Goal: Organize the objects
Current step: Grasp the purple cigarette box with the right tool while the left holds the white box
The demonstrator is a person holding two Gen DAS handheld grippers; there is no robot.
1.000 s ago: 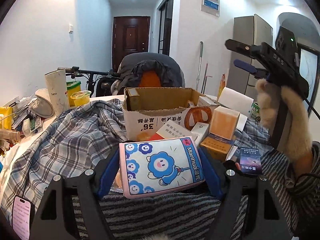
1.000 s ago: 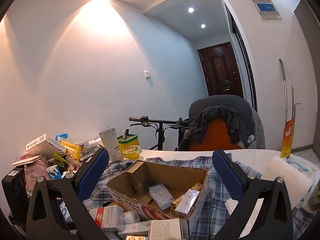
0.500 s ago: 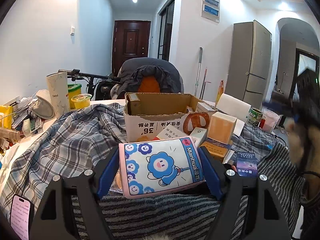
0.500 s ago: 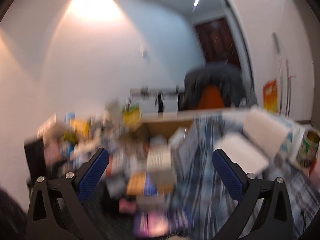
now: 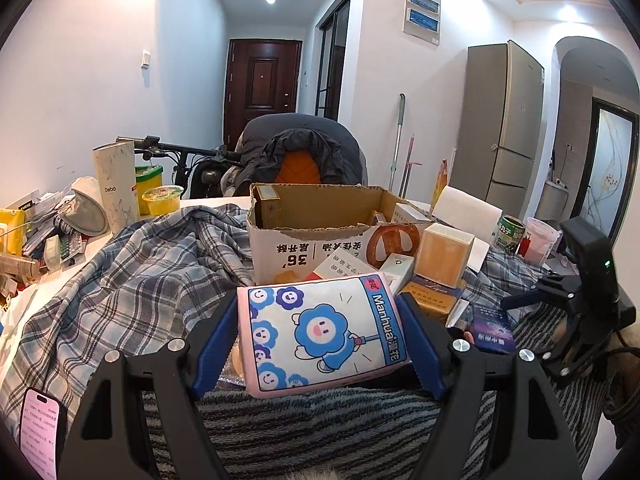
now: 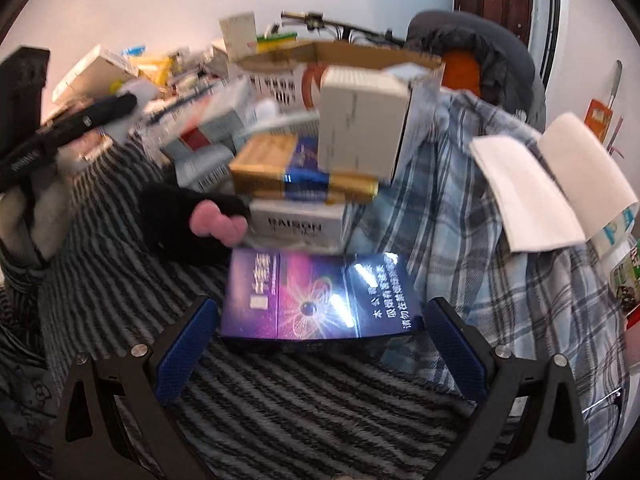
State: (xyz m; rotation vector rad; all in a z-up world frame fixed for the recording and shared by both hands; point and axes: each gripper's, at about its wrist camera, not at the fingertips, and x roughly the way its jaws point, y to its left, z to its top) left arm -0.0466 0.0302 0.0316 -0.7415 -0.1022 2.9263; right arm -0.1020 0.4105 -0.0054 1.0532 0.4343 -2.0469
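Note:
My left gripper (image 5: 320, 344) is shut on a pink and white tissue pack (image 5: 320, 334) with blue flower figures, held low over the striped cloth (image 5: 320, 432). Behind it stands an open cardboard box (image 5: 316, 232) with small boxes piled at its right. My right gripper (image 6: 320, 344) is open, its blue pads on either side of a dark purple carton (image 6: 320, 296) that lies flat on the striped cloth; it does not touch it. The right gripper also shows in the left wrist view (image 5: 572, 308), beside the same carton (image 5: 491, 328).
A stack of gold, white and grey boxes (image 6: 320, 168) sits just behind the purple carton. A plaid shirt (image 5: 132, 280) covers the table. White paper sheets (image 6: 552, 184) lie at the right. Clutter (image 5: 48, 232), a phone (image 5: 38, 432) and a green can (image 5: 510, 232) surround the area.
My right gripper has dropped from high above the table down to the purple carton, with its pads now astride it. My left gripper and the tissue pack have barely moved.

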